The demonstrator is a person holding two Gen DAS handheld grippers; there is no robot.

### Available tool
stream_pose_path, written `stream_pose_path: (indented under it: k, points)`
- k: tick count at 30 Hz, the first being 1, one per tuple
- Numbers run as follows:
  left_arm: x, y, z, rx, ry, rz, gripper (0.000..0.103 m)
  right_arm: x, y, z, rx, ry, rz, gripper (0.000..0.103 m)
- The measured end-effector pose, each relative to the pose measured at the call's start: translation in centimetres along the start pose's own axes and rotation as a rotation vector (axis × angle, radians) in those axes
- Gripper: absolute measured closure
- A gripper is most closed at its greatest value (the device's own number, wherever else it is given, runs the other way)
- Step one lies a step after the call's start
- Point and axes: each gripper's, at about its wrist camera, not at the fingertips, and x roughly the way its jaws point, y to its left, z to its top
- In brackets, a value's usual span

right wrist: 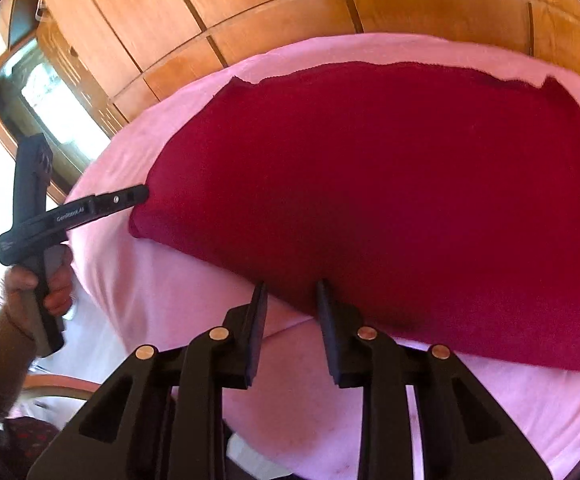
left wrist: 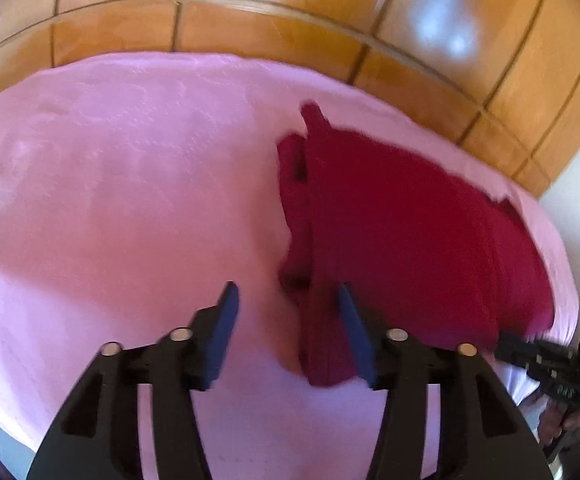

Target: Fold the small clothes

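Note:
A dark red garment lies on a pink sheet, folded over on itself with a narrow strip along its left edge. My left gripper is open, its fingers straddling the garment's near left corner. In the right wrist view the garment spreads wide across the pink sheet. My right gripper is open at the garment's near edge, with nothing between its fingers. The left gripper also shows in the right wrist view, at the garment's left corner. The right gripper shows in the left wrist view, at the garment's right edge.
Glossy wooden panelling rises behind the sheet. A window with a wooden frame is at the left in the right wrist view. A hand holds the left gripper's handle. The sheet drops away at its near edge.

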Motion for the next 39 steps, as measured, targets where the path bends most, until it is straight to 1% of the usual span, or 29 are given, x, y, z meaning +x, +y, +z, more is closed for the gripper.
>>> stream_pose_path:
  k: [3, 5, 6, 7, 9, 12, 15, 16, 17, 19, 20, 21, 22, 23, 24, 25, 26, 27, 28, 30, 33, 36, 37, 39]
  points:
    - [-0.3, 0.6, 1.8, -0.028, -0.023, -0.023, 0.052, -2.6, -0.6, 0.1, 0.039, -0.058, 0.008, 0.064]
    - [-0.1, 0.4, 2.9, -0.020, -0.038, -0.021, 0.052, -4.6, -1.3, 0.9, 0.065, -0.118, -0.005, 0.061]
    - [0.1, 0.2, 3.6, -0.011, -0.047, -0.019, 0.052, -5.2, -1.8, 1.5, 0.071, -0.142, -0.023, 0.058]
    - [0.3, 0.0, 4.0, -0.007, -0.050, -0.017, 0.052, -6.1, -2.4, 2.0, 0.079, -0.170, -0.057, 0.050]
    - [1.3, -0.4, 5.3, -0.002, -0.045, -0.018, 0.052, -7.3, -4.1, 2.8, 0.112, -0.210, -0.140, 0.042]
    - [3.6, -1.0, 7.7, -0.010, -0.024, -0.025, 0.052, -8.0, -6.2, 3.7, 0.154, -0.234, -0.206, 0.042]
    - [5.4, -1.6, 9.7, -0.035, -0.006, -0.068, 0.052, -8.6, -8.9, 4.9, 0.202, -0.264, -0.282, 0.042]
    - [6.1, -1.7, 10.2, -0.046, 0.003, -0.079, 0.056, -8.8, -9.5, 5.2, 0.211, -0.273, -0.296, 0.041]
    - [6.8, -1.9, 10.8, -0.046, 0.011, -0.088, 0.066, -8.6, -9.9, 5.7, 0.219, -0.284, -0.313, 0.040]
    - [8.5, -2.5, 11.5, -0.032, 0.036, -0.045, 0.069, -8.4, -11.3, 6.6, 0.242, -0.305, -0.350, 0.037]
    - [9.3, -2.6, 11.7, -0.034, 0.046, -0.018, 0.083, -7.7, -11.9, 7.6, 0.253, -0.308, -0.359, 0.037]
    - [10.4, -2.8, 11.8, -0.025, 0.053, 0.041, 0.089, -7.5, -12.6, 7.8, 0.259, -0.308, -0.366, 0.037]
    - [11.0, -2.9, 11.8, -0.009, 0.051, 0.101, 0.093, -6.8, -13.4, 8.2, 0.263, -0.300, -0.393, 0.037]
    - [12.0, -3.0, 11.6, 0.001, 0.050, 0.155, 0.093, -6.1, -14.3, 8.3, 0.271, -0.284, -0.418, 0.037]
    - [12.5, -2.9, 11.4, -0.001, 0.054, 0.167, 0.093, -5.1, -14.9, 8.0, 0.288, -0.264, -0.425, 0.037]
    - [13.2, -2.7, 11.2, -0.006, 0.058, 0.178, 0.093, -3.8, -16.3, 7.7, 0.317, -0.235, -0.428, 0.037]
    - [13.4, -2.6, 11.1, -0.008, 0.051, 0.182, 0.093, -3.2, -17.2, 7.2, 0.320, -0.241, -0.443, 0.036]
    - [13.5, -2.9, 11.2, 0.006, 0.048, 0.199, 0.092, -2.9, -18.0, 6.7, 0.342, -0.258, -0.424, 0.035]
    - [13.6, -3.3, 11.3, 0.023, 0.048, 0.218, 0.092, -3.1, -18.2, 6.6, 0.359, -0.270, -0.410, 0.035]
    - [13.2, -4.1, 11.2, 0.053, 0.041, 0.253, 0.092, -3.3, -18.1, 6.5, 0.353, -0.272, -0.412, 0.035]
    - [11.3, -5.3, 10.9, 0.110, -0.016, 0.307, 0.092, -3.5, -18.1, 6.4, 0.350, -0.280, -0.411, 0.034]
    - [8.5, -6.8, 10.0, 0.156, -0.099, 0.314, 0.092, -3.4, -17.9, 6.4, 0.348, -0.283, -0.413, 0.034]
    - [7.6, -7.4, 9.6, 0.170, -0.118, 0.305, 0.092, -3.3, -17.8, 6.4, 0.350, -0.285, -0.411, 0.034]
    - [6.7, -7.9, 9.0, 0.166, -0.112, 0.269, 0.092, -3.4, -17.9, 6.4, 0.351, -0.286, -0.409, 0.033]
